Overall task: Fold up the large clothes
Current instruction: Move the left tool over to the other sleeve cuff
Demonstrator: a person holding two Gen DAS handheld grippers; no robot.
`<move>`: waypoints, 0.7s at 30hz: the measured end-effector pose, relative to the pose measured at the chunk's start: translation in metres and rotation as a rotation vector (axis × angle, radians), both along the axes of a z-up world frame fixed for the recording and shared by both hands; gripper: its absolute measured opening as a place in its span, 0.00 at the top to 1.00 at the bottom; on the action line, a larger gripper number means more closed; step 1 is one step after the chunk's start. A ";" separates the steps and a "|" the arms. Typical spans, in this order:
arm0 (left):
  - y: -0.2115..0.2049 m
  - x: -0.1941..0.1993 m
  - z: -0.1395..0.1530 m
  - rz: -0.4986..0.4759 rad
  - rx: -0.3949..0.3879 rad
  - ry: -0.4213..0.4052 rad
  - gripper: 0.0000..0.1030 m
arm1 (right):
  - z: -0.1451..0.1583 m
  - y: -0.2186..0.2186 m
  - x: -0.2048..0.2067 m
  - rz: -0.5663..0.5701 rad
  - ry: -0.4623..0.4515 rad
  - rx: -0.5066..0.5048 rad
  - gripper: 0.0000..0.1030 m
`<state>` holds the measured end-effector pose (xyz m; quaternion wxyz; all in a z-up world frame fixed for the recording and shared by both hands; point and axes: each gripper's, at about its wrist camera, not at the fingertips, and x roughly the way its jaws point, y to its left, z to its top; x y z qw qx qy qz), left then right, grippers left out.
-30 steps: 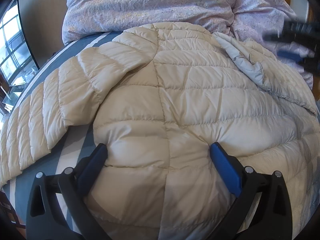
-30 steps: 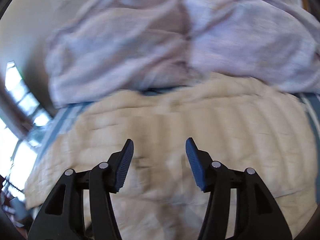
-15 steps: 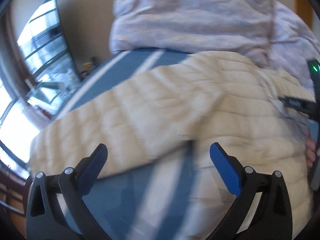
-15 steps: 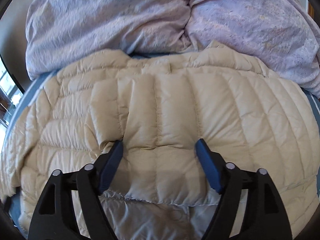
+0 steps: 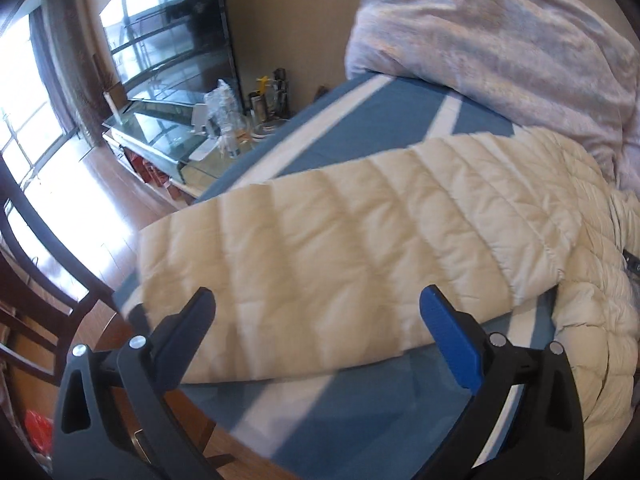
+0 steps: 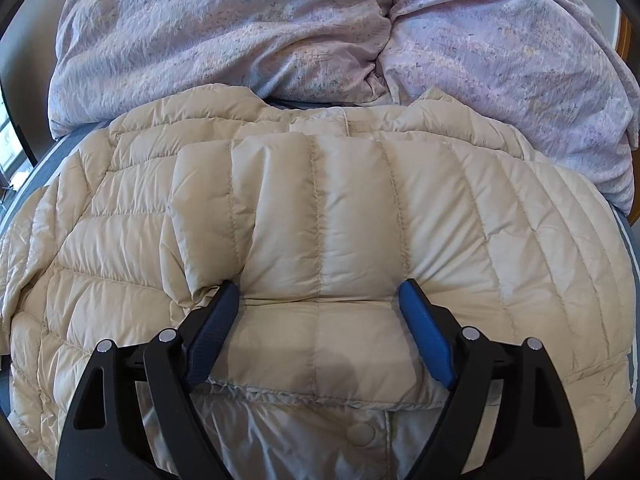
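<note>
A cream quilted puffer jacket (image 6: 320, 216) lies spread on a blue striped bed sheet (image 5: 384, 120). Its long sleeve (image 5: 328, 248) stretches left toward the bed's edge in the left wrist view. My left gripper (image 5: 316, 308) is open and empty, hovering over the sleeve's lower end. My right gripper (image 6: 318, 300) is open, its fingers pressed down on either side of a folded-over panel of the jacket; a snap button (image 6: 360, 434) and grey lining show below it.
A crumpled lilac duvet (image 6: 304, 32) is piled at the far side of the bed, also in the left wrist view (image 5: 500, 40). Left of the bed are a glass cabinet with bottles (image 5: 224, 128), a wooden floor, a dark chair (image 5: 36, 280) and bright windows.
My left gripper swung left from the jacket's body to over the outstretched sleeve near the bed's edge. My right gripper came down onto the jacket and opened wider.
</note>
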<state>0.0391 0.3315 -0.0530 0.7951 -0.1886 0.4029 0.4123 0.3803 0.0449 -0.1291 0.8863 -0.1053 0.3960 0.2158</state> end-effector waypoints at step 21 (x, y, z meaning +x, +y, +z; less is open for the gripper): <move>0.045 -0.065 -0.024 0.139 -0.114 -0.164 0.26 | 0.000 -0.001 0.000 0.014 0.019 0.013 0.18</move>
